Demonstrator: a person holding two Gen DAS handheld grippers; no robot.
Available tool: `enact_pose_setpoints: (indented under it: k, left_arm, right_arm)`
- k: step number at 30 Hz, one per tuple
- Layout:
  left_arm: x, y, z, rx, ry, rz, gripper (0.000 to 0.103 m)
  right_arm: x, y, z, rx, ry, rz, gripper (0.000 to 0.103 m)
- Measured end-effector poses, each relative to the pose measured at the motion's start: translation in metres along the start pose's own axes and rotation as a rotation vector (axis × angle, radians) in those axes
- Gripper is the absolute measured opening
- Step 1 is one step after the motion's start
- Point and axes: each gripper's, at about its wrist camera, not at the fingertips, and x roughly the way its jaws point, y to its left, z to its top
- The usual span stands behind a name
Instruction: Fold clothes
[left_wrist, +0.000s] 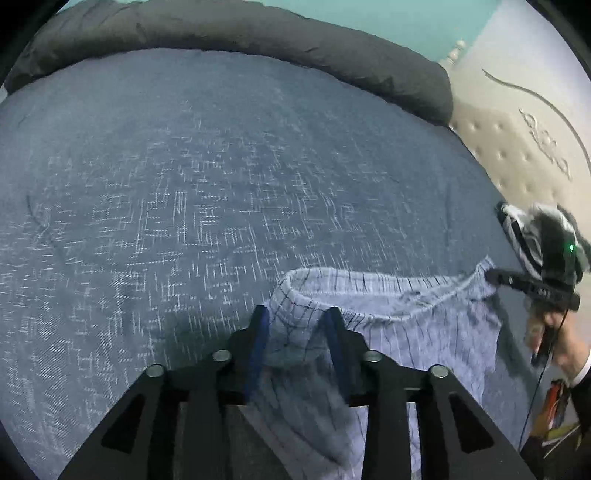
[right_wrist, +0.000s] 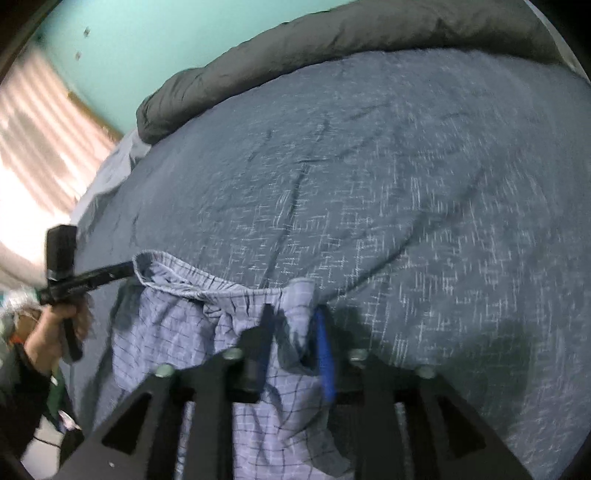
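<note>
A pair of light blue checked shorts (left_wrist: 406, 332) hangs stretched by its elastic waistband above a dark blue speckled bedspread (left_wrist: 184, 184). My left gripper (left_wrist: 297, 314) is shut on the left end of the waistband, with bunched cloth between its blue pads. My right gripper (right_wrist: 293, 314) is shut on the right end of the waistband of the same shorts (right_wrist: 177, 350). The right gripper also shows in the left wrist view (left_wrist: 491, 275) and the left gripper in the right wrist view (right_wrist: 129, 267). The legs of the shorts hang below, partly hidden by the grippers.
A dark grey rolled duvet (left_wrist: 258, 33) lies along the far edge of the bed, also seen in the right wrist view (right_wrist: 295, 48). A beige padded headboard (left_wrist: 517, 147) stands at the right. A teal wall and a bright curtained window (right_wrist: 40, 147) are at the left.
</note>
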Motion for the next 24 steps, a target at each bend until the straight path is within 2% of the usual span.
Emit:
enact_pose_setpoints:
  k: [3,5,11,14,15,18,24]
  left_arm:
    - [0.007,0.004,0.003,-0.018,0.007,-0.001,0.034]
    - [0.008,0.004,0.004,-0.018,0.004,0.005,0.021]
    - [0.014,-0.003,0.003,0.013,0.016,0.013,0.011]
    - [0.014,-0.005,0.004,0.022,0.017,0.019,0.009]
    - [0.014,-0.006,0.005,0.024,0.017,0.019,0.008]
    - [0.013,-0.008,0.007,0.027,0.017,0.023,0.008]
    - [-0.002,-0.008,0.015,0.03,0.017,0.023,0.007]
  right_arm:
    - [-0.007,-0.007,-0.002,0.071,-0.035,0.05,0.034]
    - [-0.009,-0.011,-0.003,0.111,-0.05,0.092,0.037]
    - [-0.002,-0.019,0.01,0.193,-0.071,0.106,0.04]
    - [0.01,-0.023,0.018,0.234,-0.031,0.093,0.04]
    - [0.011,-0.019,0.019,0.21,-0.024,0.076,0.039]
    - [0.014,-0.008,0.021,0.138,-0.005,0.023,0.006]
    - [-0.01,0.008,0.017,0.053,-0.026,0.02,0.004]
